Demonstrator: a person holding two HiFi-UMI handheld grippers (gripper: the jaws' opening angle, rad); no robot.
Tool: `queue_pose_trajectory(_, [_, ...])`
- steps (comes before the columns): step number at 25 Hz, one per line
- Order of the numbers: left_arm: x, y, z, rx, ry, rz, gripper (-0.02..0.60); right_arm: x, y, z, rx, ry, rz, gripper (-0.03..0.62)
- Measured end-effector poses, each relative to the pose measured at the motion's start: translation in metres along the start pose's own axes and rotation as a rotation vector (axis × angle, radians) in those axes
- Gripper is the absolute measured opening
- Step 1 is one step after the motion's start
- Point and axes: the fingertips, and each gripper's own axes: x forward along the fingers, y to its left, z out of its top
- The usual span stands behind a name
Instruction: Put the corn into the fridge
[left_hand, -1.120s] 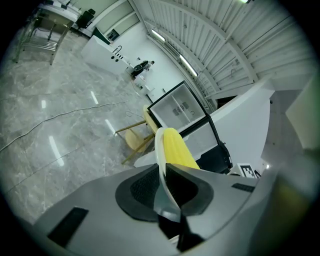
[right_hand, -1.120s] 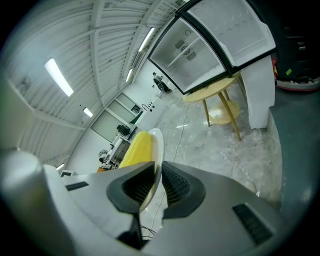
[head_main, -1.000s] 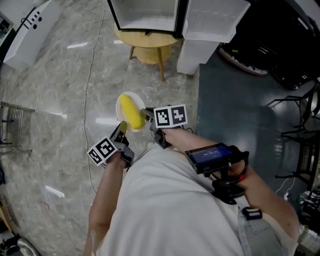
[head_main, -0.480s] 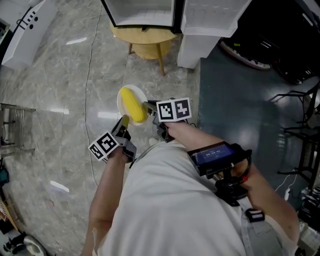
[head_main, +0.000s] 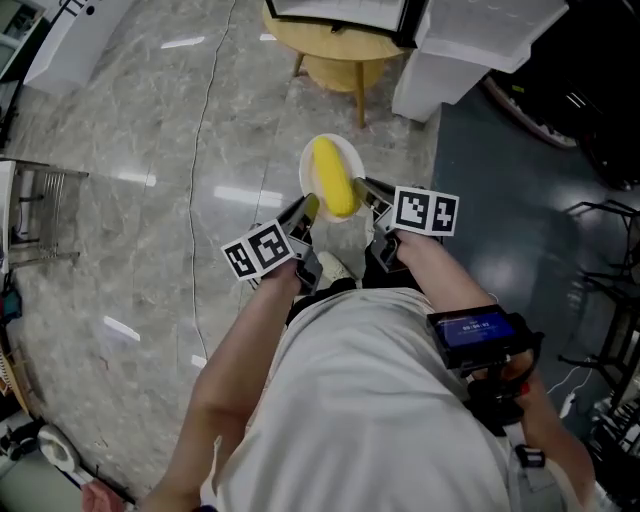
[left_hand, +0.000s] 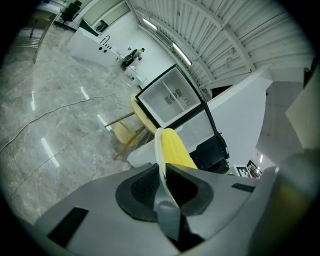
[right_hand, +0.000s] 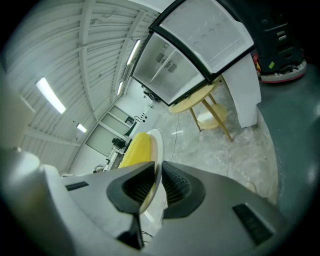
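The left tongs (head_main: 307, 208) clamp the plate (head_main: 353, 154) at one rim, the right tongs (head_main: 363, 187) opposite. The corn (head_main: 332, 178) lies on the plate.

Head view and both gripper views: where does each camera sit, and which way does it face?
Head view: on the person's head, facing steeply down at the corn on its plate; arms, torso, left gripper and right gripper show.
Left gripper view: on the left gripper, facing the fridge; its jaws clamp the plate.
Right gripper view: on the right gripper, likewise.
All share corn and plate.
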Motion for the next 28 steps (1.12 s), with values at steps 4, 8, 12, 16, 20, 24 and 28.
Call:
queue_pose_trajectory(4, [0.001,0.002,-0.012,-0.007,0.03,-0.011,0.044,-0.005,-0.009,-0.009,0.021,-0.017,-0.032,0.051])
queue_pose_trajectory(8, [-0.003,0.013,-0.017,-0.015,0.061,-0.023,0.044,-0.001,-0.01,-0.019,0.026,-0.03,-0.051,0.051])
queue_pose_trajectory(12, [-0.018,0.032,-0.001,-0.009,0.057,-0.002,0.044,0.023,0.009,-0.021,0.028,-0.053,-0.023,0.051])
queue_pose_trajectory(16, [-0.021,0.034,-0.008,-0.012,0.055,-0.019,0.044,0.016,0.011,-0.029,0.016,-0.047,-0.038,0.05])
queue_pose_trajectory(20, [-0.027,0.04,-0.022,-0.035,0.051,-0.015,0.044,0.014,0.007,-0.044,0.01,-0.014,-0.043,0.05])
queue_pose_trajectory(24, [-0.026,0.039,-0.02,-0.029,0.047,-0.017,0.044,0.015,0.005,-0.044,0.004,-0.005,-0.045,0.049])
queue_pose_trajectory(28, [-0.02,0.033,-0.018,-0.016,0.038,-0.017,0.044,0.013,0.003,-0.038,-0.005,-0.002,-0.037,0.049])
